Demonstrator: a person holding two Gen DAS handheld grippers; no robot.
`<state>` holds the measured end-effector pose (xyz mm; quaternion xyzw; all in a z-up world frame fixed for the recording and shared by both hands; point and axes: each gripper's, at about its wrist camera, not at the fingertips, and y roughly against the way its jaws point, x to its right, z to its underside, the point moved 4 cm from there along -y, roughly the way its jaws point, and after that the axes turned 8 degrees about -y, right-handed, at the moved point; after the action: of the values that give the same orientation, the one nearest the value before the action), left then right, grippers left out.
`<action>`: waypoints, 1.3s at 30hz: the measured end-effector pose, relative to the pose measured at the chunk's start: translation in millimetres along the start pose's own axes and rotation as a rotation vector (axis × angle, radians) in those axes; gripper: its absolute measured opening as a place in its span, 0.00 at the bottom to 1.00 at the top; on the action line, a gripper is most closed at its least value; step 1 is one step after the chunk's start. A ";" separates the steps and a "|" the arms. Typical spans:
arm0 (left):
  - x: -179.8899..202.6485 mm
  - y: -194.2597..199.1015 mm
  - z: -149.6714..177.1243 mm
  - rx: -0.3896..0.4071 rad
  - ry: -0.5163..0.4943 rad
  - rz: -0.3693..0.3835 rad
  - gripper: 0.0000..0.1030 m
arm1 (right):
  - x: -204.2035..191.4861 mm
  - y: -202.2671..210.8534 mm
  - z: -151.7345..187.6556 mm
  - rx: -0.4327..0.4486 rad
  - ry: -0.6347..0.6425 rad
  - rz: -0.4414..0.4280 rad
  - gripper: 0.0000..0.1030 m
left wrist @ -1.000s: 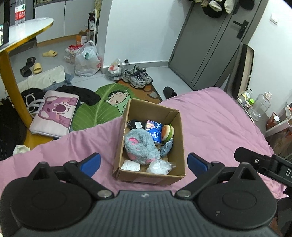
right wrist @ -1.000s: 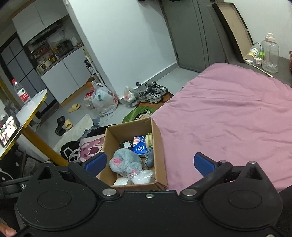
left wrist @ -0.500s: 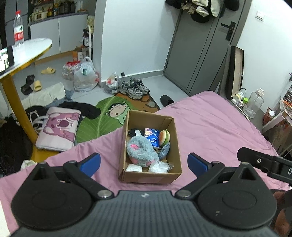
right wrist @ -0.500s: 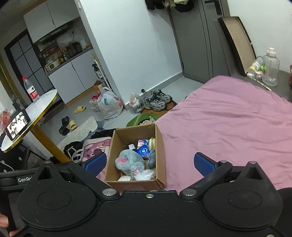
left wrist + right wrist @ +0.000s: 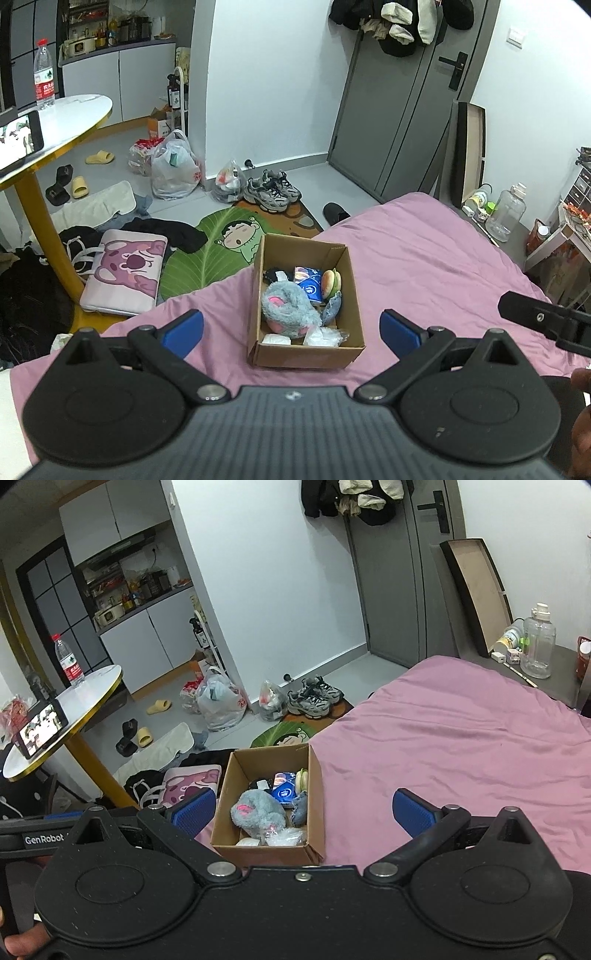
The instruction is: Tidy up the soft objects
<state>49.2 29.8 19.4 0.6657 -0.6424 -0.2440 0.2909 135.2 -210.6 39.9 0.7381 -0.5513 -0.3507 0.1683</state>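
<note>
An open cardboard box [image 5: 354,295] stands on the pink bed [image 5: 424,266] near its left edge; it also shows in the right wrist view [image 5: 316,797]. Inside lie a grey and pink plush [image 5: 290,308], a blue packet [image 5: 308,282], a burger toy [image 5: 330,282], a small grey plush [image 5: 330,308] and white packets [image 5: 321,336]. My left gripper [image 5: 291,328] is open and empty, held above and short of the box. My right gripper [image 5: 303,810] is open and empty, also held back above the box. The right gripper's body [image 5: 543,321] shows at the left wrist view's right edge.
Left of the bed the floor holds a leaf mat [image 5: 207,258], a pink pillow [image 5: 125,271], dark clothes, shoes [image 5: 271,190] and plastic bags. A round white table [image 5: 55,125] on a yellow leg stands at left. A nightstand with bottles [image 5: 539,646] is beyond the bed.
Both grippers have risen and drawn back from the box, so it looks smaller and more of the room shows. Both stay open. The box contents have not moved.
</note>
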 end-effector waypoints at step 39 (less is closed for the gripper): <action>-1.9 21.2 5.9 0.022 -0.021 -0.010 0.98 | -9.3 11.4 8.4 -0.010 0.042 -0.011 1.00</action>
<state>29.9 31.1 30.0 0.6694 -0.6447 -0.2456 0.2756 120.0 -204.6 44.4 0.7476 -0.5415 -0.3389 0.1817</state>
